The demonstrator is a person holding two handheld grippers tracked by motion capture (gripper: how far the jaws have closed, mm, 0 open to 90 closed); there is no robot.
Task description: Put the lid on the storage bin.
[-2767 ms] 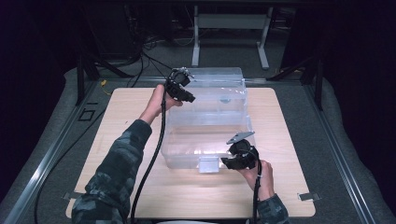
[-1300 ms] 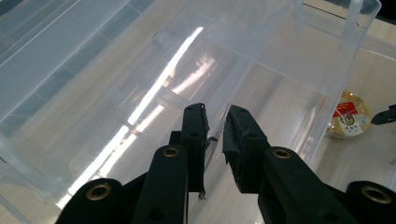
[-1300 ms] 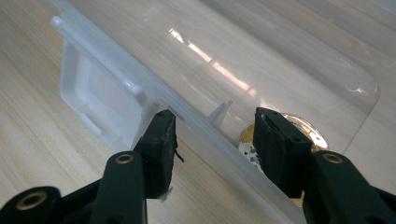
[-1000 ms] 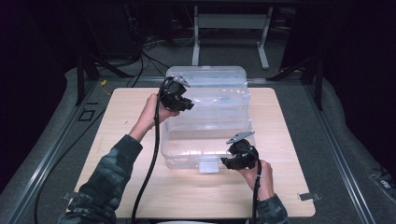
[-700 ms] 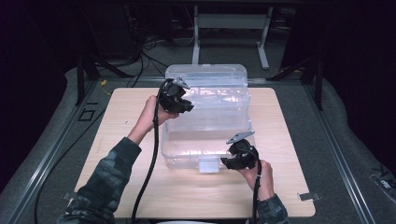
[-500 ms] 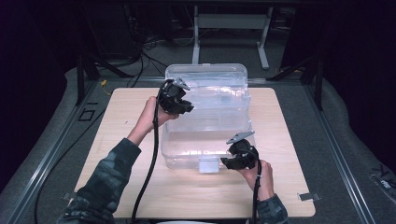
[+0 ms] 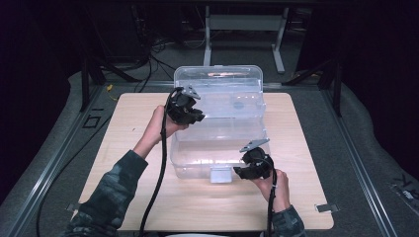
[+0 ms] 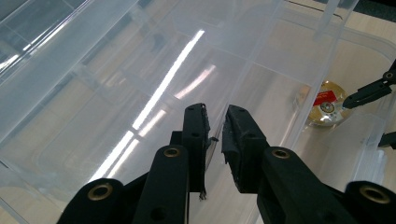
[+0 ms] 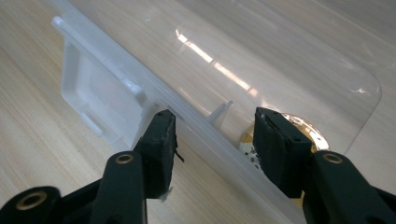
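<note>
The clear plastic bin [image 7: 217, 148] sits mid-table on the wooden table [image 7: 123, 143], its hinged lid [image 7: 220, 91] swung up toward the far side. Compared with a few seconds ago, the lid now stands steeper — the left gripper [image 7: 190, 114] has carried its left edge up and back a little; over the last second it barely shifts. In the left gripper view the left gripper [image 8: 215, 135] has its jaws pinched on a thin clear edge of the lid, a sliver of plastic between the pads [image 8: 195, 130] — clamped on the lid.

The right gripper [image 7: 247, 172] has not moved across all frames: it stays at the bin's near rim, beside the white latch [image 7: 220, 174]. In the right gripper view the right gripper [image 9: 215, 133] straddles the rim [image 9: 196, 135] with jaws half apart; the pads look clear of the plastic, so it reads as open rather than gripping — possibly just bracing the bin.

A small round gold item with a red label [image 8: 325, 103] lies on the bin floor near the right-hand corner, seen again behind the right jaw [image 9: 299, 128].

Judgement: the opening step looks close to done — lid almost fully back, contents exposed. Next likely needs the left hand to release the lid without it dropping shut.
</note>
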